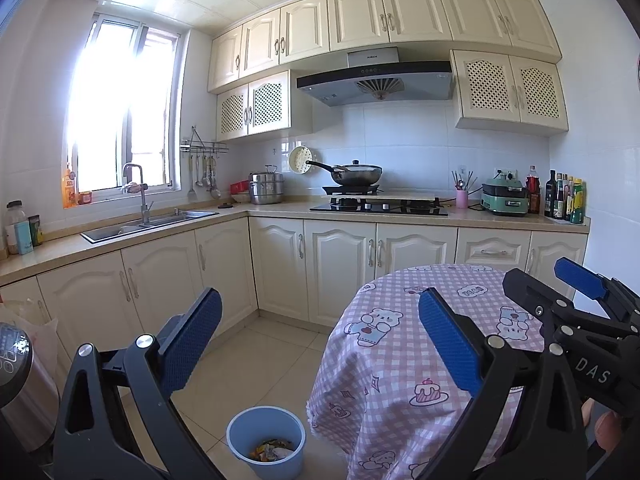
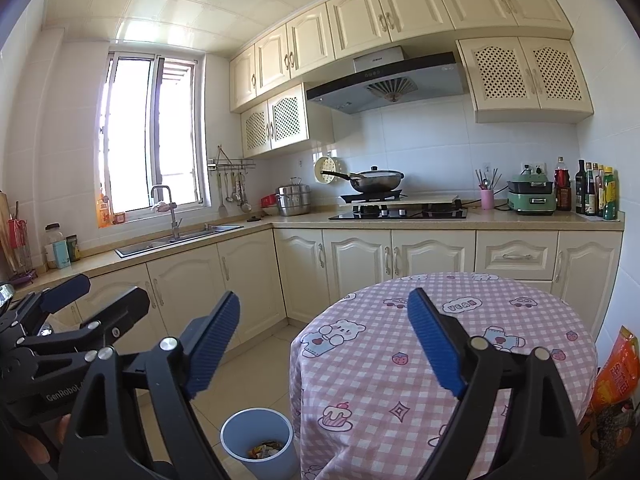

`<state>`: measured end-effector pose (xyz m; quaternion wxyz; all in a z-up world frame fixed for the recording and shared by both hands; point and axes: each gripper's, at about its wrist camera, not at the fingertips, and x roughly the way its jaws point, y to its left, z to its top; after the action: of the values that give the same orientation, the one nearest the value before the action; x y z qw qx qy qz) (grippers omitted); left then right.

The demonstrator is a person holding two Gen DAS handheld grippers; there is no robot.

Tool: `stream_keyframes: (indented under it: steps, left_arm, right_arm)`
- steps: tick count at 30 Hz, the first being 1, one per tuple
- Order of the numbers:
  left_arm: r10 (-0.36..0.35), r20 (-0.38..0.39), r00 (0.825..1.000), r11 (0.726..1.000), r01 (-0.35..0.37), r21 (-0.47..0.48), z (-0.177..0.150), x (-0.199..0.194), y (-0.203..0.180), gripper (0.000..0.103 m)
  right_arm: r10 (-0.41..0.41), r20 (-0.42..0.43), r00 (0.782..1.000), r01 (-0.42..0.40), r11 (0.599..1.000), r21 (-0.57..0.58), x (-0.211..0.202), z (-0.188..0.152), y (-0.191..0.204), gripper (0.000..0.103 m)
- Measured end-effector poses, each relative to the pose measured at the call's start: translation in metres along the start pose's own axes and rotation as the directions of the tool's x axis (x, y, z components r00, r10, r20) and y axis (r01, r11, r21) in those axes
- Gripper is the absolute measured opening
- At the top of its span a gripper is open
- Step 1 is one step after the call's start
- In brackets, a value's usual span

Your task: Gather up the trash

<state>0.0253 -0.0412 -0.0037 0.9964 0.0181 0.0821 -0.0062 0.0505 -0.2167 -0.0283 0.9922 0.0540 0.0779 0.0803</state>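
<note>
Kitchen, checked tablecloth (image 2: 460,360), tiled floor (image 1: 256,360), blue bin (image 2: 236,436)

A round desk (image 2: 460,360) draped in a pink checked cloth fills the lower right, its top bare and open to reach. Just left of it on the tiled floor (image 1: 256,360) stands a blue trash bin (image 1: 266,440), mouth open upward. Open floor runs between the desk and the cream cabinets (image 1: 160,276) behind.
</note>
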Motion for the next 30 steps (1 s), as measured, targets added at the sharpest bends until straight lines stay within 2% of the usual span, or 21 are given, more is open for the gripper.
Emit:
stream_keyframes:
  steps: [30]
  left_arm:
    - [-0.002,-0.01,1.0,1.0,0.002,-0.004,-0.0013,0.0011,0.0022,0.095]
  right_arm:
    - [-0.001,-0.001,1.0,0.001,1.0,0.003,-0.0011,-0.0018,-0.0002,0.085]
